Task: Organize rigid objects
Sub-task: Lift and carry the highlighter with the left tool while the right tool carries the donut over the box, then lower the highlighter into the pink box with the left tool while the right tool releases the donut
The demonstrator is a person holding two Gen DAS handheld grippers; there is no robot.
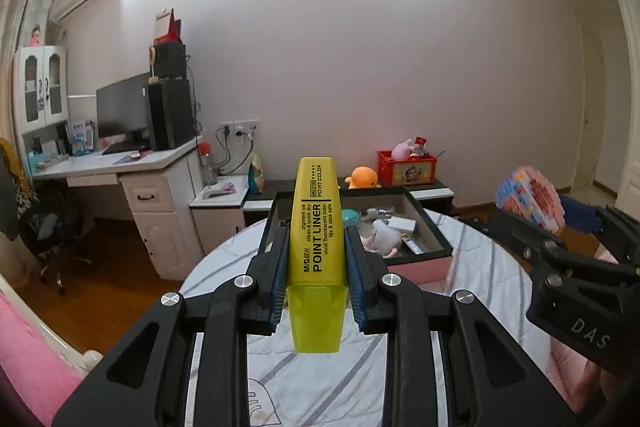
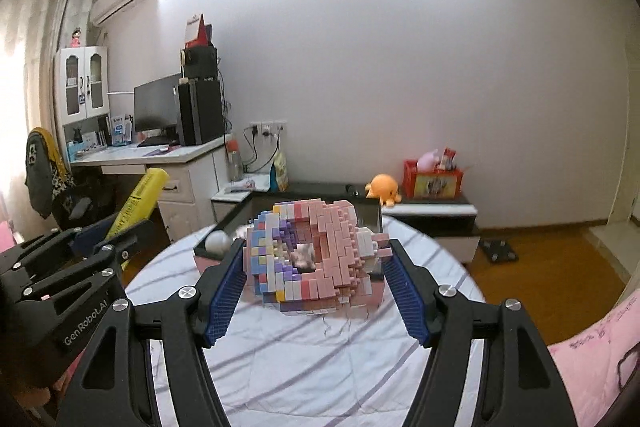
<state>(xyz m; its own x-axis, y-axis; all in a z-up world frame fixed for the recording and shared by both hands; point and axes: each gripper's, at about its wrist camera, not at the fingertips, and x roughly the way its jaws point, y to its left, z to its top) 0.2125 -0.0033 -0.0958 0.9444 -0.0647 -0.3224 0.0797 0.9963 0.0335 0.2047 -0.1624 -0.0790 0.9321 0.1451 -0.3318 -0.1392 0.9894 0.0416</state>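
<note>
Blue pads of my left gripper clamp a yellow highlighter; my right gripper grips a pink brick model. Both hang above the bed, short of the open box. Several things already lie inside, so these two remain.

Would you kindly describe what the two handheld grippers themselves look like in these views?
Both are matte black plastic linkages with round silver screw heads and blue ribbed pads lining the jaws. The left gripper carries white "GenRobot.AI" lettering on its side, seen from the right wrist; the right gripper shows embossed letters "DAS". No cables, hands or sleeves are visible.
</note>
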